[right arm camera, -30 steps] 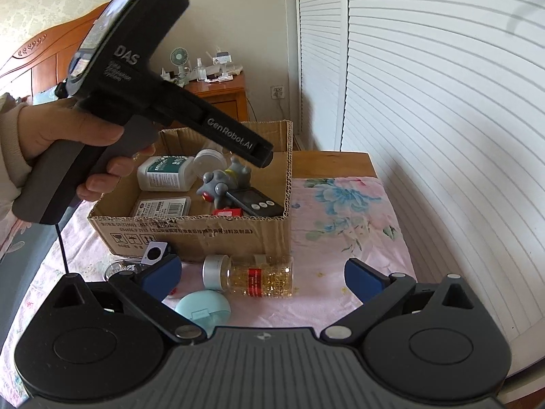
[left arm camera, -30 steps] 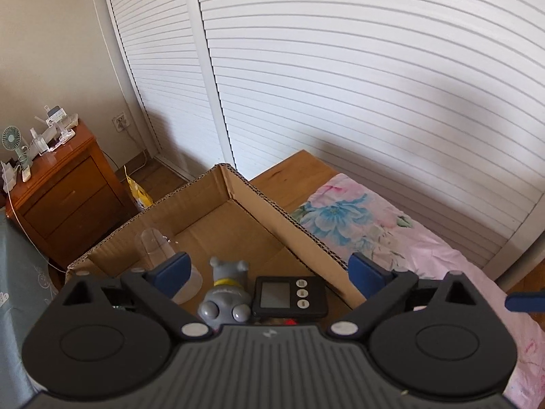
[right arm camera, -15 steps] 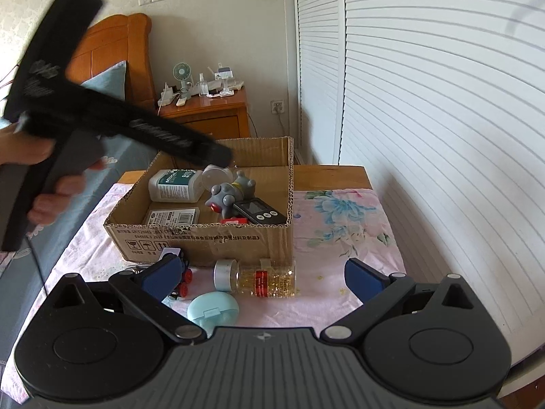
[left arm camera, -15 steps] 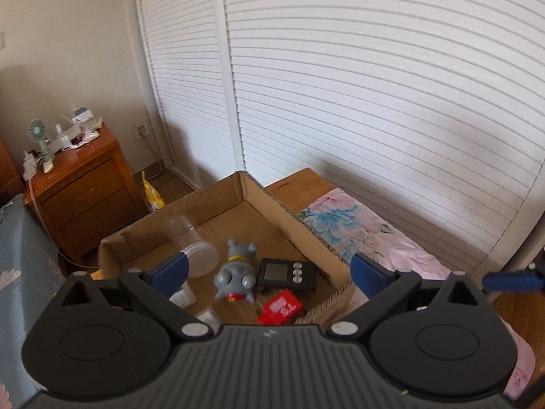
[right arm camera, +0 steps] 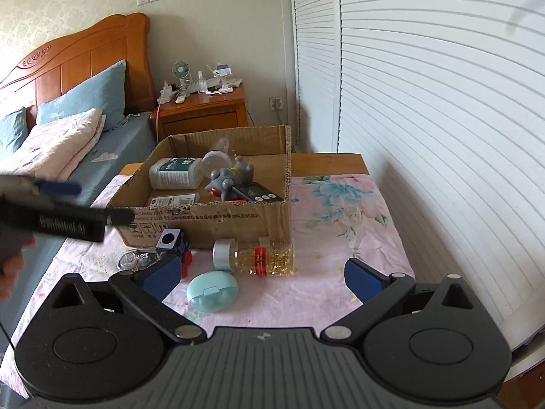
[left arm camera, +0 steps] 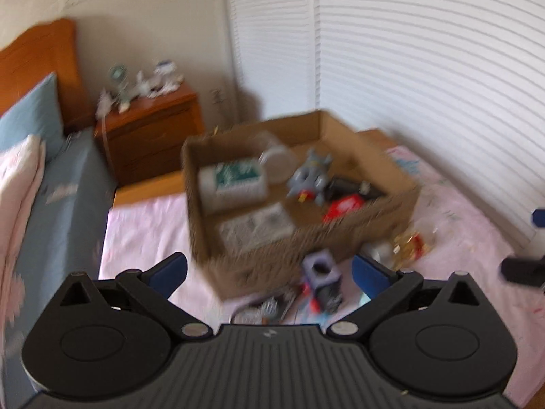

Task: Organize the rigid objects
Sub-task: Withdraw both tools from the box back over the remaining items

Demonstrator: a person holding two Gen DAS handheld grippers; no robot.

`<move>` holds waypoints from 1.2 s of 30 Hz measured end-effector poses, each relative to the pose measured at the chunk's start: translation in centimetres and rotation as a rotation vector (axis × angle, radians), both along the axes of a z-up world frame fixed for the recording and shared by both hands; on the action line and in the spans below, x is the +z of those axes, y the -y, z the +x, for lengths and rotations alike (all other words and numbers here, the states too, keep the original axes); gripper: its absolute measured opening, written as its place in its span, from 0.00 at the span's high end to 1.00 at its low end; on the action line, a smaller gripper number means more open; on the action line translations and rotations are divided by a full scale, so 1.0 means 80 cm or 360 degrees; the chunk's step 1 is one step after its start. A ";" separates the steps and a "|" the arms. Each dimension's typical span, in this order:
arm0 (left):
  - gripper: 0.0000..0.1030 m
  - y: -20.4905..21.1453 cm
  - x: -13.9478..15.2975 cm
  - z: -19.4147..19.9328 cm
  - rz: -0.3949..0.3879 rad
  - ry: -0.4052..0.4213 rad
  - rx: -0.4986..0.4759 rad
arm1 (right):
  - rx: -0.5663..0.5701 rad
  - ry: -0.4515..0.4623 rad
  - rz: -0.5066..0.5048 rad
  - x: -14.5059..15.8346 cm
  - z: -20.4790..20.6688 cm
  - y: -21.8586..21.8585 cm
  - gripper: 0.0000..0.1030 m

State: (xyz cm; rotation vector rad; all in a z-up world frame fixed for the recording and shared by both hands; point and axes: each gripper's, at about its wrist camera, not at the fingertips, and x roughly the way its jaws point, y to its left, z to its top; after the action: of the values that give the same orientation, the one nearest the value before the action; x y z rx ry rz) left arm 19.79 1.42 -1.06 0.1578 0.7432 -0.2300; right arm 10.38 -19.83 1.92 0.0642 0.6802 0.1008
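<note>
Inside, the cardboard box (right arm camera: 211, 220) holds a white bottle (right arm camera: 175, 172) and grey toy (right arm camera: 230, 179); both tongs gape, gripping nothing.

- Left wrist view looks downward over its fingers, blurred, toward the cardboard box (left arm camera: 299, 238) at twelve o'clock, fairly near.
- Right wrist view faces the same cardboard box (right arm camera: 211, 218), slightly farther back.
- Both share box, nightstand (right arm camera: 204, 109), pink cloth (right arm camera: 340, 238).
</note>
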 end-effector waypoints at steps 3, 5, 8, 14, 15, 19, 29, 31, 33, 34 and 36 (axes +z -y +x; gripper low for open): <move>0.01 -0.014 -0.028 -0.002 -0.0033 -0.0066 0.0108 | 0.0001 -0.0002 -0.0009 -0.002 0.000 -0.004 0.00; 0.01 -0.023 -0.044 -0.003 -0.0055 -0.0080 0.0178 | 0.0003 -0.0009 -0.0008 -0.005 0.001 -0.005 0.00; 0.01 -0.029 -0.063 -0.004 -0.0050 -0.0091 0.0249 | -0.0001 -0.0030 -0.0018 -0.012 0.004 -0.006 0.00; 0.01 -0.026 -0.092 0.005 0.0004 -0.0110 0.0310 | 0.0010 -0.0085 -0.0042 -0.031 0.012 -0.013 0.00; 0.01 -0.025 -0.096 0.007 0.0005 -0.0110 0.0302 | 0.0018 -0.0093 -0.0052 -0.035 0.014 -0.015 0.00; 0.01 -0.023 -0.109 0.015 0.0004 -0.0142 0.0278 | 0.0050 -0.0136 -0.0066 -0.050 0.022 -0.022 0.00; 0.01 -0.058 -0.119 0.022 -0.0074 -0.0232 0.0455 | 0.0084 -0.0209 -0.0072 -0.074 0.048 -0.036 0.00; 0.00 -0.067 -0.119 0.020 -0.0084 -0.0245 0.0509 | 0.0077 -0.0223 -0.0067 -0.078 0.052 -0.035 0.00; 0.00 -0.073 -0.119 0.020 -0.0089 -0.0252 0.0528 | 0.0076 -0.0227 -0.0065 -0.081 0.055 -0.036 0.00; 0.00 -0.074 -0.118 0.019 -0.0084 -0.0252 0.0538 | 0.0078 -0.0227 -0.0067 -0.082 0.056 -0.036 0.00; 0.01 -0.074 -0.117 0.018 -0.0057 -0.0251 0.0556 | 0.0073 -0.0225 -0.0085 -0.083 0.060 -0.037 0.00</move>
State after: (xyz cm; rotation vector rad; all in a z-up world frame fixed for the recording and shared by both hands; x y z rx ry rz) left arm 21.20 7.34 -10.39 -0.0260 0.9092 0.0780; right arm 15.17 -16.85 -4.73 0.0046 0.8254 0.1233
